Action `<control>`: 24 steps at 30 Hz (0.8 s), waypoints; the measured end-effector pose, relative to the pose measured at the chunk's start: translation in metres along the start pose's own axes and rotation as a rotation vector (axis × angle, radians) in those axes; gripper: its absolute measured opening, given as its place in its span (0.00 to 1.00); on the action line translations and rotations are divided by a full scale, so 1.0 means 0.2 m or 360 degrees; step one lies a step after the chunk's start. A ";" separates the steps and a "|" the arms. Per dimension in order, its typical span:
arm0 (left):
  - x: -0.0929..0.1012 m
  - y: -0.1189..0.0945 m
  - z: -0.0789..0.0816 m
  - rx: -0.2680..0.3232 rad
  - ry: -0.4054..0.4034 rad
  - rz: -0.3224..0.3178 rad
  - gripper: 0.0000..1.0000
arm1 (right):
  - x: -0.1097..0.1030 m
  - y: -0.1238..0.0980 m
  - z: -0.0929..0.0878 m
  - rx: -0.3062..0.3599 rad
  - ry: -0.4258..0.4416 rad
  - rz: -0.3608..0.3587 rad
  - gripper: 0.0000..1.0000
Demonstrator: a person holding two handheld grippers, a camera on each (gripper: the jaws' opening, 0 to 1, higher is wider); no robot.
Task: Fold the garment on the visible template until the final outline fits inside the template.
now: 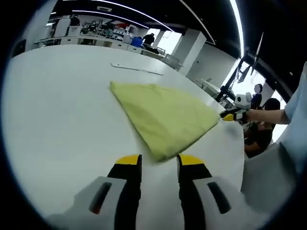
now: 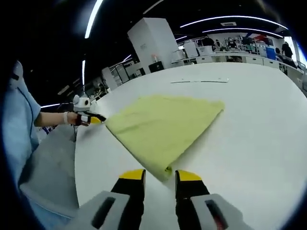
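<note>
Close in, the left gripper [image 1: 159, 161] holds its yellow-tipped jaws parted with nothing between them, the near corner of the folded yellow-green garment [image 1: 163, 115] lying just ahead of the tips on the white table [image 1: 57, 120]. The right gripper [image 2: 159, 175] is likewise parted and grips nothing, the cloth's [image 2: 160, 125] nearest corner just beyond its tips (not touching, as far as I can see). Farther off in each view, the other gripper sits at a far corner of the cloth. Beyond lies a thin dark line [image 1: 136, 68] on the tabletop.
</note>
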State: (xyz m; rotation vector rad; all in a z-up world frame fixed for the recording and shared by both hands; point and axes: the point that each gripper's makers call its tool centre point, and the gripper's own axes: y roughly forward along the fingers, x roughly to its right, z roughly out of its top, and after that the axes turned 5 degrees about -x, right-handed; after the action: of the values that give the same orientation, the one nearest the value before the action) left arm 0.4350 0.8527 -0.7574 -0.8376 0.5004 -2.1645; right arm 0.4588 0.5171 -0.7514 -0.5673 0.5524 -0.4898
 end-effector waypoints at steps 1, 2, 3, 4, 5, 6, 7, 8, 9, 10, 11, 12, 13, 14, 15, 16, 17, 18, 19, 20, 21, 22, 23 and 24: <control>-0.01 0.00 0.00 -0.0010 0.0020 0.0010 0.24 | 0.00 0.00 0.00 -0.0002 -0.0004 0.0001 0.18; -0.01 0.00 0.00 -0.0003 0.0024 0.0012 0.22 | 0.00 0.00 0.00 0.0001 -0.0008 0.0004 0.16; -0.02 0.01 0.00 -0.0006 0.0024 0.0020 0.22 | -0.01 0.00 0.00 0.0001 -0.0006 0.0006 0.15; -0.02 0.01 0.01 0.0003 0.0034 0.0028 0.21 | -0.01 0.00 0.00 0.0000 -0.0005 0.0008 0.13; -0.02 0.01 0.01 0.0004 0.0046 0.0026 0.19 | -0.01 0.00 0.00 -0.0001 -0.0004 0.0011 0.13; -0.02 0.01 0.01 0.0004 0.0051 0.0024 0.17 | -0.01 0.01 0.00 -0.0004 -0.0004 0.0012 0.12; -0.01 0.01 0.01 0.0000 0.0072 0.0013 0.14 | 0.00 0.01 0.00 -0.0007 -0.0004 0.0011 0.11; -0.01 0.01 0.01 -0.0008 0.0091 0.0008 0.10 | 0.00 0.01 0.00 -0.0008 0.0001 0.0013 0.11; -0.01 0.01 0.01 -0.0020 0.0107 0.0013 0.08 | 0.00 0.01 0.00 -0.0008 0.0008 0.0015 0.10; -0.01 0.02 0.01 -0.0022 0.0113 0.0012 0.06 | 0.00 0.01 0.00 -0.0006 0.0008 0.0016 0.09; -0.01 0.02 0.01 -0.0022 0.0116 0.0015 0.04 | -0.01 0.01 0.00 -0.0003 0.0010 0.0018 0.09; -0.01 0.02 0.01 -0.0018 0.0115 0.0011 0.04 | -0.01 0.01 0.01 0.0001 0.0010 0.0022 0.08; -0.01 0.02 0.01 -0.0018 0.0109 0.0008 0.04 | -0.01 0.00 0.01 0.0007 0.0004 0.0023 0.06; -0.01 0.02 0.01 -0.0024 0.0111 0.0008 0.03 | -0.01 0.00 0.01 0.0004 -0.0010 0.0020 0.03; 0.00 0.01 0.01 -0.0025 0.0121 0.0006 0.02 | -0.01 0.00 0.01 0.0008 -0.0016 0.0015 0.02; 0.00 0.01 0.00 -0.0030 0.0127 0.0004 0.02 | -0.01 0.00 0.01 0.0008 -0.0012 0.0012 0.01; 0.00 0.01 0.00 -0.0033 0.0128 0.0002 0.01 | -0.01 0.00 0.01 0.0009 -0.0008 0.0011 0.00; 0.00 0.01 0.00 -0.0035 0.0130 0.0001 0.01 | 0.00 -0.01 0.01 0.0012 -0.0011 0.0005 0.00; 0.00 0.01 0.00 -0.0036 0.0136 0.0003 0.01 | 0.00 -0.01 0.01 0.0011 -0.0014 0.0001 0.00; 0.00 0.01 0.00 -0.0039 0.0139 0.0008 0.00 | 0.00 -0.01 0.01 0.0009 -0.0006 0.0000 0.00; -0.01 0.01 0.00 -0.0037 0.0143 0.0011 0.00 | 0.00 -0.02 0.01 0.0008 -0.0006 0.0003 0.00; -0.01 0.01 0.00 -0.0038 0.0145 0.0012 0.00 | 0.00 -0.02 0.01 0.0010 -0.0010 0.0004 0.00; -0.01 0.00 0.01 -0.0040 0.0147 0.0011 0.00 | 0.00 -0.02 0.01 0.0010 -0.0017 0.0006 0.00; -0.01 0.00 0.01 -0.0041 0.0155 0.0013 0.00 | 0.00 -0.03 0.01 0.0007 -0.0023 0.0007 0.00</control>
State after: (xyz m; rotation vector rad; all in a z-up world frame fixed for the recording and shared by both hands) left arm 0.4363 0.8543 -0.7562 -0.7451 0.5809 -2.2037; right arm 0.4581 0.5135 -0.7469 -0.5650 0.5384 -0.4825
